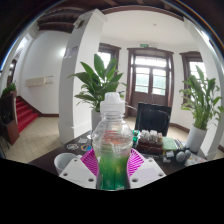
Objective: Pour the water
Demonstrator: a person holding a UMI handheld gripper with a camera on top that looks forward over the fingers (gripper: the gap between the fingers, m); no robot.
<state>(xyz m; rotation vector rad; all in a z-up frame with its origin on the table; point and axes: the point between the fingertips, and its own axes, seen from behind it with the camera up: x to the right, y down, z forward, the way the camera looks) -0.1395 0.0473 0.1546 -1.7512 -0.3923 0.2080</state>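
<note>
Right up against the lens, the gripper (111,166) has its two fingers pinched onto a clear plastic bottle (112,142), one magenta pad (90,160) pressing on the left side and its twin on the right, so the bottle is squeezed between them and stands upright. It fills the middle of the view, white cap (113,99) on top, green liquid sitting in the lower part, the upper part see-through.

Now the room behind, biggest first. Wide white column (79,72) rising just left of the bottle. Dark wooden double door (151,76) with glass panes beyond it to the right. Red-carpeted stairs (24,113) far off on the left, past the pale floor. Two big leafy plants: one (98,84) directly behind the bottle, another (203,95) well over on the right in a pale pot.

Closer in, a dark table (60,152) runs under the fingers. Just right of the bottle, a dark chair back (152,117), and in front of it a tray (150,143) crowded with small things, too small to tell apart.
</note>
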